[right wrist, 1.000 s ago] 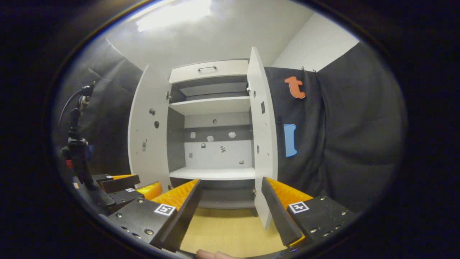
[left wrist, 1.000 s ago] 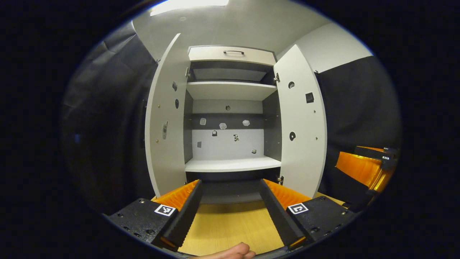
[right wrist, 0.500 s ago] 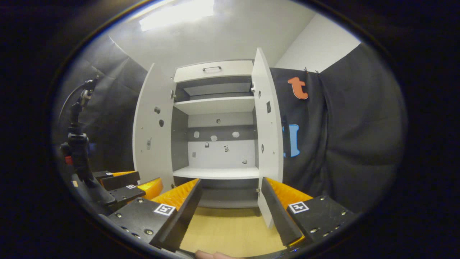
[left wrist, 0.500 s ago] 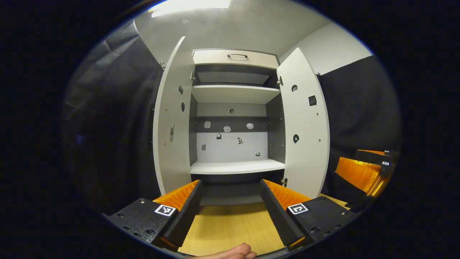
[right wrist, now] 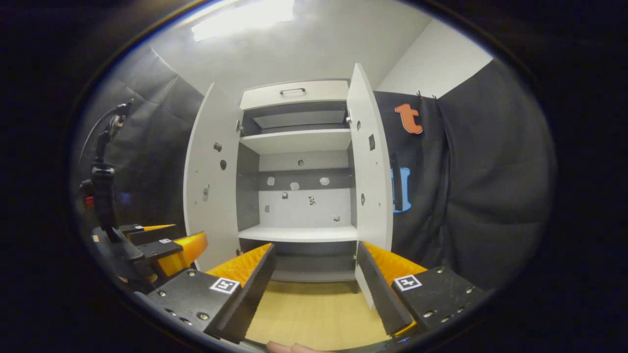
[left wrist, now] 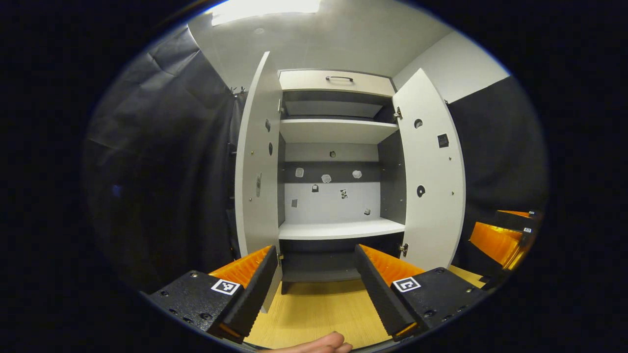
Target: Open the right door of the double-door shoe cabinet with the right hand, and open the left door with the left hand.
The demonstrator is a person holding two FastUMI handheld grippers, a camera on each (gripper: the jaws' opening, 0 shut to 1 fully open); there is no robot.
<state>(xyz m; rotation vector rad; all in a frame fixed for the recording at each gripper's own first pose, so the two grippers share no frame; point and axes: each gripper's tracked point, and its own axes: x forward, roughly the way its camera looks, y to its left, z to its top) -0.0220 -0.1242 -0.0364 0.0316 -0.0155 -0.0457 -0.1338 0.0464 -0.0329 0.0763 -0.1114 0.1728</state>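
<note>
The white shoe cabinet (left wrist: 338, 132) (right wrist: 297, 139) stands ahead with both doors swung wide. Its left door (left wrist: 257, 162) (right wrist: 211, 171) and right door (left wrist: 434, 171) (right wrist: 370, 166) show their inner faces. Inside are white shelves and a dark back wall with small stickers. My left gripper (left wrist: 314, 289) is open, well back from the cabinet, nothing between its fingers. My right gripper (right wrist: 314, 289) is open too, also back from the cabinet and holding nothing. The right gripper (left wrist: 505, 235) appears at the right edge of the left gripper view, the left gripper (right wrist: 162, 247) at the lower left of the right gripper view.
A closed drawer with a dark handle (left wrist: 338, 78) (right wrist: 293, 91) tops the cabinet. Light wooden floor (left wrist: 314, 314) (right wrist: 314, 309) lies in front. Black cloth walls flank both sides. A camera stand (right wrist: 103, 186) rises at the left. A hand (left wrist: 319, 343) shows at the bottom edge.
Both grippers have drawn back from the cabinet and drifted sideways; the cabinet sits further right in both views. The left door now looks more edge-on in the left gripper view.
</note>
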